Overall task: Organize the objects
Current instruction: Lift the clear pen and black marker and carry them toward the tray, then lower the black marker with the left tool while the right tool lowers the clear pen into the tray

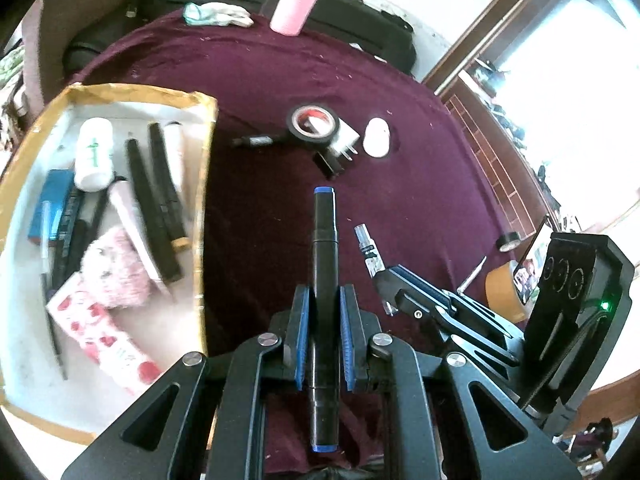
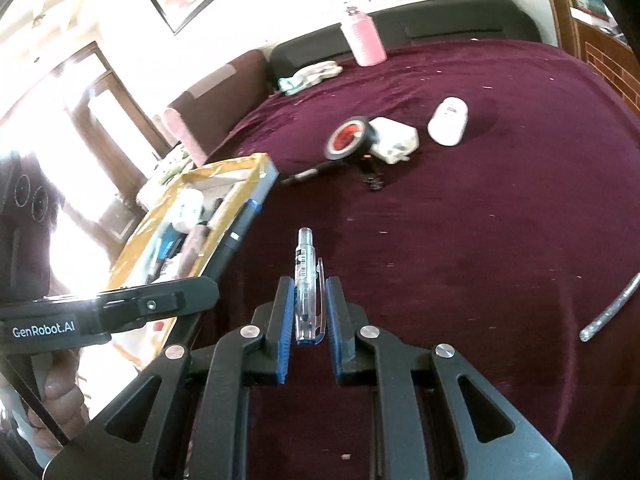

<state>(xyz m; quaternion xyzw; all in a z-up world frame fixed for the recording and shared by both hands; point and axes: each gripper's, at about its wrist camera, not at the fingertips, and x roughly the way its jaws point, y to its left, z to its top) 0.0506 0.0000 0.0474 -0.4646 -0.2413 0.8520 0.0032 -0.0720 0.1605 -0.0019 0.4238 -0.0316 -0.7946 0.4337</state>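
My left gripper [image 1: 324,300] is shut on a black marker [image 1: 325,248] with blue end caps, held above the maroon cloth [image 1: 280,80] just right of the cardboard box [image 1: 204,200]. In the right wrist view my right gripper [image 2: 307,288] is shut on a clear pen [image 2: 305,268] with a blue tip, also lifted over the cloth. That pen [image 1: 370,254] and the right gripper show at the right of the left wrist view. The box [image 2: 240,184] holds several pens, a white bottle [image 1: 94,152] and a pink plush toy [image 1: 114,268].
On the cloth lie a black tape roll [image 1: 314,124], a white plug adapter [image 1: 348,138], a white bottle [image 2: 448,120], a small black pen [image 1: 256,142], a thin clear stick [image 2: 610,308] and brown tape [image 1: 506,290]. A pink bottle [image 1: 294,6] and cloth stand at the back.
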